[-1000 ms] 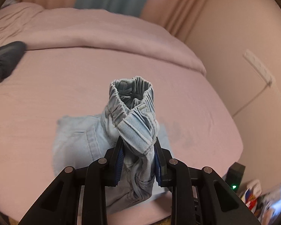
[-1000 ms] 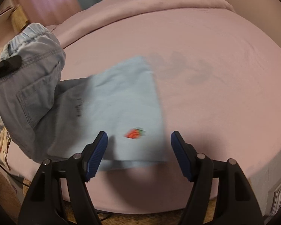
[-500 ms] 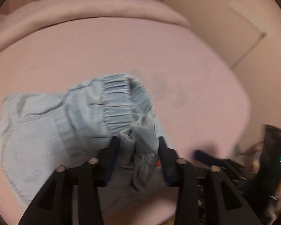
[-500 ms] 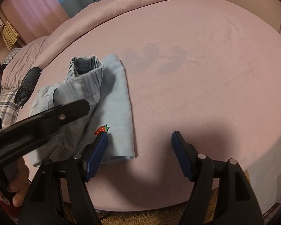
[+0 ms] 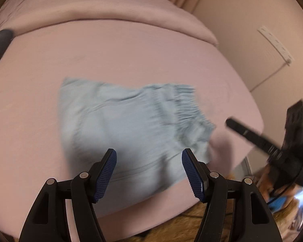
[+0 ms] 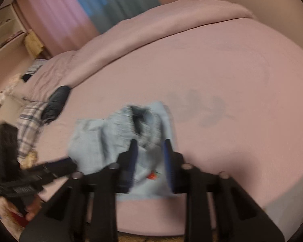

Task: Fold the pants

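The light-blue denim pants (image 5: 131, 127) are lying folded near the bed's (image 5: 131, 46) front edge, toward its right corner. They are looking soft, light and floppy, thick at the gathered elastic waistband (image 5: 185, 104); a folded edge or that waistband would probably be giving the firmest hold. The left gripper (image 5: 149, 173) is opening, nothing between its jaws, whereas a second ago it was clamping the bunched waistband aloft. The right gripper (image 6: 150, 161) is closing above the cloth, having stood wide before; I cannot tell whether it is pinching any.

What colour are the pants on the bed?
Light blue denim pants, clearest in the left wrist view.
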Available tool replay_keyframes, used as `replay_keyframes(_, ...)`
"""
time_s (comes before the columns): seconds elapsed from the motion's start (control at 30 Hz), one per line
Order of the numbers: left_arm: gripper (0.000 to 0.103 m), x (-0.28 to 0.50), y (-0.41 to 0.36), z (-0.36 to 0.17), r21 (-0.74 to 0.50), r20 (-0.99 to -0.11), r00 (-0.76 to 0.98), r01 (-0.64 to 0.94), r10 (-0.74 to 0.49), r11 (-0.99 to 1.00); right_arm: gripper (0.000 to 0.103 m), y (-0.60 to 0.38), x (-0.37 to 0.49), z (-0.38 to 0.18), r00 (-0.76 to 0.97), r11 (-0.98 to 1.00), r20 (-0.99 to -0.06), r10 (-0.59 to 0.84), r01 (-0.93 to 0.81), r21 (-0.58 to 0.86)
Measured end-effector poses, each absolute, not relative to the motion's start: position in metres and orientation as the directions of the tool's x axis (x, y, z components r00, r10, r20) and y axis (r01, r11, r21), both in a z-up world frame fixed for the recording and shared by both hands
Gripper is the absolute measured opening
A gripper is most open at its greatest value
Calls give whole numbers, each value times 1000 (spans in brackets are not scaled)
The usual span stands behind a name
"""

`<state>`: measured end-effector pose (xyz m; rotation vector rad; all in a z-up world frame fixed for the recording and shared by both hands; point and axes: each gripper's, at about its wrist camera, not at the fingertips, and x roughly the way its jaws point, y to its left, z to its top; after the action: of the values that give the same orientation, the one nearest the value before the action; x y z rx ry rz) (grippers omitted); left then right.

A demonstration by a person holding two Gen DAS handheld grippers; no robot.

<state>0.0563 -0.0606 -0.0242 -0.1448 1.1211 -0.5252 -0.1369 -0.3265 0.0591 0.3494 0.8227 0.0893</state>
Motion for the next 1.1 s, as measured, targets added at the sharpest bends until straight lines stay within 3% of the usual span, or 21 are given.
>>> replay_keyframes(0.13, 66, 55, -42, -45, -419, -823, 289, 269, -488, 867, 19, -306, -117, 42, 624, 940, -736, 262, 9, 342)
replay_keyframes(0.27, 66, 56, -42, -61, -382, -864, 265, 209, -428, 900, 21, -325, -106, -9, 521, 952, -847, 110, 189, 240)
replay_keyframes(0.37, 66, 50, -38, -67, -372, -867, 264, 219, -422, 902, 23, -343, -113, -18, 550, 913, -812, 196, 200, 355)
replay_keyframes(0.43, 66, 47, -38, -68, -362, -869, 269, 228, -416, 904, 31, -343, -112, -15, 539, 917, -819, 199, 192, 349)
replay_keyframes(0.63, 66, 42, -33, -71, -388, -857, 274, 215, -436, 896, 33, -336, -114, 22, 585, 910, -768, 262, 116, 399)
replay_keyframes(0.8, 66, 38, -30, -75, -374, -860, 287, 209, -422, 904, 46, -301, -112, 30, 566, 940, -768, 299, -36, 339)
replay_keyframes(0.93, 66, 36, -39, -76, -354, -864, 296, 217, -407, 910, 52, -291, -95, 2, 505, 967, -833, 225, -14, 253)
replay_keyframes(0.97, 66, 36, -38, -76, -354, -863, 299, 217, -407, 910, 47, -288, -95, 0, 517, 971, -828, 215, -21, 239)
replay_keyframes(1.03, 66, 36, -38, -75, -350, -864, 301, 216, -403, 912, 27, -284, -99, 4, 551, 974, -807, 213, -54, 221)
replay_keyframes(1.07, 66, 35, -36, -75, -349, -865, 301, 216, -402, 912, 25, -285, -101, 6, 563, 974, -799, 211, -54, 219)
replay_keyframes(1.1, 66, 35, -36, -74, -349, -865, 300, 215, -402, 912, 14, -284, -102, 9, 569, 974, -795, 208, -48, 220)
